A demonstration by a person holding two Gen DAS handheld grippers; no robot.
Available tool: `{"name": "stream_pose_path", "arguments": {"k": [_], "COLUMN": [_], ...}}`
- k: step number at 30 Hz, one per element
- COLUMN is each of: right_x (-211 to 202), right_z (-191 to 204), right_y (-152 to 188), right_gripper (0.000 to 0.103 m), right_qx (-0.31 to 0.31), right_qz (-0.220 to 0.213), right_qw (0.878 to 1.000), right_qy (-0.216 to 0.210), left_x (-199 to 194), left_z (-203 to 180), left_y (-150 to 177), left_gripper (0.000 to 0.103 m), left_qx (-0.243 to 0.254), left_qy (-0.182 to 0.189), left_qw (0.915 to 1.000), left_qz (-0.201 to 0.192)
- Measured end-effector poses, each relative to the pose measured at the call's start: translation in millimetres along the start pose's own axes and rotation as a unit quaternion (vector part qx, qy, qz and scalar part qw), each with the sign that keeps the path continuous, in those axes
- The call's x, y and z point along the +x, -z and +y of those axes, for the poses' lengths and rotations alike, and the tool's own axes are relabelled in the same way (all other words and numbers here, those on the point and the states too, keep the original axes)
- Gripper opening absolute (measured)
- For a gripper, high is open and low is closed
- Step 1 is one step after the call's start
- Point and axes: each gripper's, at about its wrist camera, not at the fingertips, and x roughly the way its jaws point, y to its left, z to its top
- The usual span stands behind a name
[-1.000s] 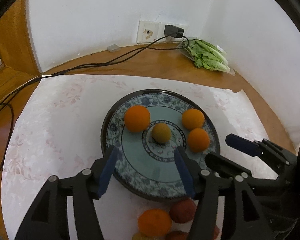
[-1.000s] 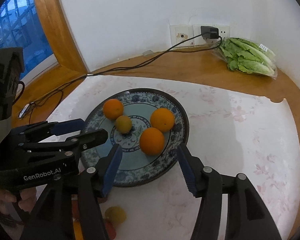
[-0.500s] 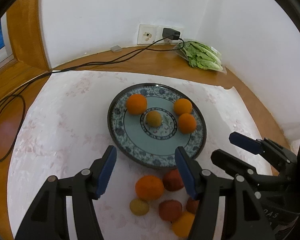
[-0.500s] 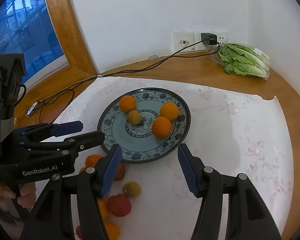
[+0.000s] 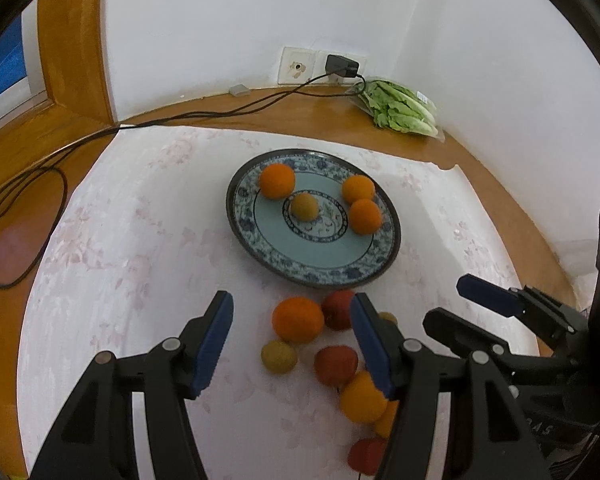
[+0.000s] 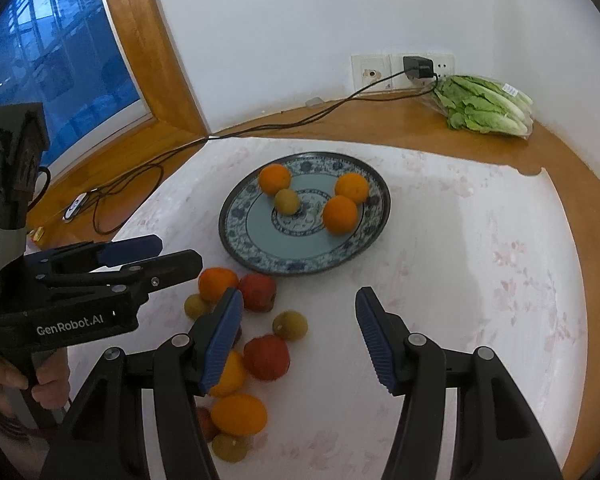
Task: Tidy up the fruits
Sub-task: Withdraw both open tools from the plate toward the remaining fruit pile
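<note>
Both claws have pulled back from the plate, so more loose fruit shows now. The left gripper (image 5: 292, 340) and the right gripper (image 6: 298, 336) both hang open and hold nothing. Under them, round orange, red and yellow-green fruits (image 5: 298, 319) lie in a pile on the white flowered cloth (image 5: 120, 248). Farther off sits the blue patterned plate (image 6: 252, 258) with four fruits already on it. Next, a claw likely picks from the pile.
</note>
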Motion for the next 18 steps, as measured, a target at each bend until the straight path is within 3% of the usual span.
{"name": "stream_pose_path", "arguments": {"k": [18], "right_x": [-10], "right_z": [5], "right_y": [31], "right_gripper": [0.06], "right_qx": [0.015], "right_qz": [0.02], "right_qw": [1.0], "right_qy": [0.002], "left_x": [-15], "left_z": [5], "left_y": [32], "left_gripper": [0.064], "left_qx": [-0.007], "left_qy": [0.005], "left_qw": [0.9999], "left_qz": [0.007]}}
